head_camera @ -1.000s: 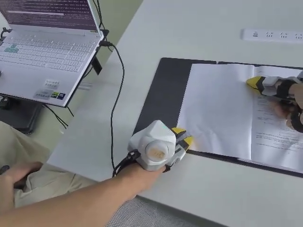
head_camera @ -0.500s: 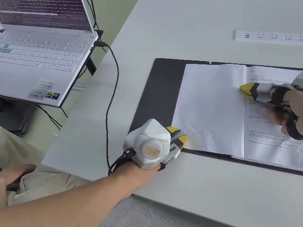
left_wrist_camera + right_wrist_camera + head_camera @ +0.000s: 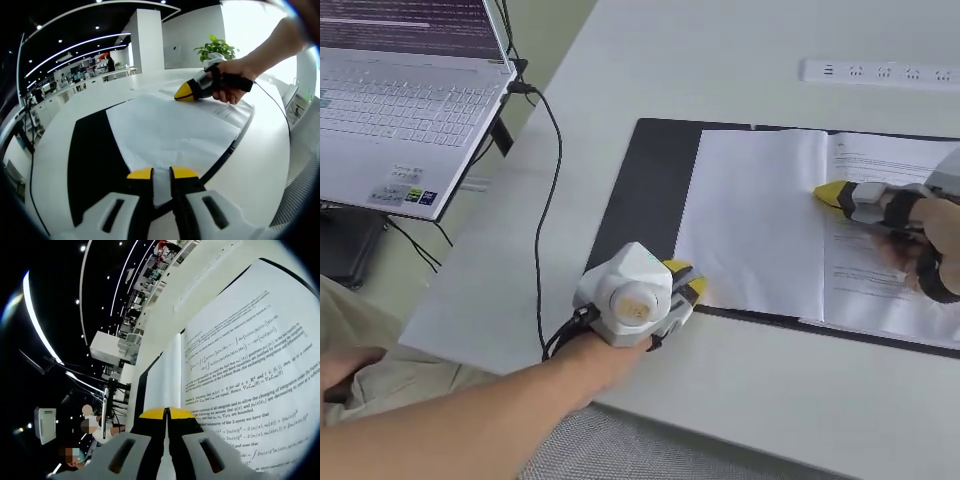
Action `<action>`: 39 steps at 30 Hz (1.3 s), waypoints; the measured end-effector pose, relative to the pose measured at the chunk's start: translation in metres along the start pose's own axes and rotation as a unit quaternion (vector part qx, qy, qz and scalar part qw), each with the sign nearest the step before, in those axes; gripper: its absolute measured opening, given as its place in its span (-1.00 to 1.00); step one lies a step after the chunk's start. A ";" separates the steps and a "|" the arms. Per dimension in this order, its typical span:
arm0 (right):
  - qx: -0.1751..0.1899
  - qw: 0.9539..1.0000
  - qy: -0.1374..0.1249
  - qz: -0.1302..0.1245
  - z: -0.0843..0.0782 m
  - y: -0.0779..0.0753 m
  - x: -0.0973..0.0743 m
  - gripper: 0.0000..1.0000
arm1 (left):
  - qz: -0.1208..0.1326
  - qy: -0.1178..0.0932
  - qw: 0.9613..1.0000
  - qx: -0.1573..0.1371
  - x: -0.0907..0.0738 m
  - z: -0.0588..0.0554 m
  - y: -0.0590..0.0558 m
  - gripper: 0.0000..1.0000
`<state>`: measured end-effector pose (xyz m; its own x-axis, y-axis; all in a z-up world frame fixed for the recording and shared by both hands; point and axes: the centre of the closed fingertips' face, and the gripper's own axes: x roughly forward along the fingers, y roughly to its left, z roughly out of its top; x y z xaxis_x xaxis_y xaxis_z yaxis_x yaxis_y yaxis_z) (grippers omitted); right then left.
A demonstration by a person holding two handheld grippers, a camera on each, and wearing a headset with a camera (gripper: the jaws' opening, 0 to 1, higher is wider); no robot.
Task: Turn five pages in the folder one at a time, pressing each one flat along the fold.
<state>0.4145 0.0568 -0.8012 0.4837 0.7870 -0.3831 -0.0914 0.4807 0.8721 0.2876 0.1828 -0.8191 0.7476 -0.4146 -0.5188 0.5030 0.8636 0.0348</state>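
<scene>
A black folder [image 3: 645, 190] lies open on the white table. A blank turned page [image 3: 755, 220] rests on its left half and a printed page [image 3: 885, 160] on its right. My left gripper [image 3: 688, 280] sits at the near left corner of the blank page [image 3: 170, 130]; its jaws [image 3: 161, 173] stand a narrow gap apart, with paper showing between them. My right gripper [image 3: 823, 192] is shut, its yellow tips pressed on the fold between the pages. In the right gripper view the shut tips [image 3: 166, 412] lie on the crease beside the printed text [image 3: 240, 380]. It also appears in the left gripper view [image 3: 184, 92].
An open laptop [image 3: 405, 100] stands on a raised stand at the far left, with a black cable [image 3: 545, 200] trailing over the table edge. A white power strip [image 3: 880, 72] lies beyond the folder. The near table edge runs just below the folder.
My right gripper has slid a short way along the fold toward me. The left gripper has stayed at the page corner. The head camera has shifted.
</scene>
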 end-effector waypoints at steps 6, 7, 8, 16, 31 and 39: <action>0.004 1.000 0.009 0.011 -0.010 0.002 -0.006 -1.00 | 0.000 -0.001 1.000 0.000 -0.001 0.000 0.000 -0.78; 0.005 1.000 0.014 0.013 -0.013 0.003 -0.007 -1.00 | 0.000 -0.001 1.000 0.000 -0.001 0.001 0.000 -0.78; 0.005 1.000 0.019 0.014 -0.016 0.004 -0.007 -1.00 | 0.000 -0.001 1.000 0.001 -0.001 0.001 0.000 -0.78; 0.001 0.999 0.034 0.020 -0.033 0.007 -0.014 -1.00 | 0.001 -0.001 1.000 0.004 -0.001 0.001 0.000 -0.78; -0.001 0.998 0.049 0.025 -0.056 0.007 -0.027 -1.00 | 0.000 -0.002 1.000 0.008 0.000 0.001 0.000 -0.78; -0.003 0.997 0.066 0.029 -0.074 0.010 -0.036 -1.00 | 0.000 -0.003 1.000 0.010 0.000 0.001 -0.001 -0.78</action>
<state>0.3315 0.0621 -0.8011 0.3580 0.8573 -0.3698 -0.1217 0.4356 0.8919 0.2876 0.1820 -0.8179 0.7503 -0.4165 -0.5134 0.5114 0.8578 0.0515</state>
